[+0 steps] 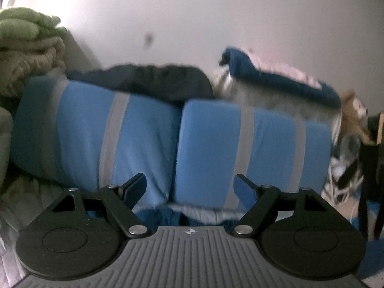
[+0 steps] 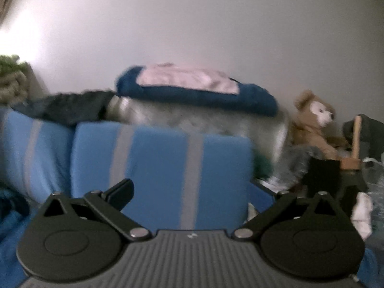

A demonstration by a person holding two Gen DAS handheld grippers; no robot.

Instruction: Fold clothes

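- I see two light-blue pillows [image 1: 144, 132] with grey vertical stripes
- dark navy garment [image 1: 156, 79] lying behind them
- deep-blue folded cloth [image 2: 199, 96], pale pink piece [image 2: 189, 78] on top
- tan teddy bear [image 2: 314, 122], white muzzle
- green and beige knit pile [image 1: 26, 43]
- my left gripper [image 1: 190, 190]: black arms, blue pads
- wall [image 2: 192, 24] plain white

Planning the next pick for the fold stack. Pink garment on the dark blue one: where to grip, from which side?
Probably the pink garment's near long edge, coming in level from the front over the striped blue pillows. It lies flat on the dark blue folded piece, so pinch only the thin top layer. Both the right gripper and left gripper are open and empty. Blur hides the hem detail.
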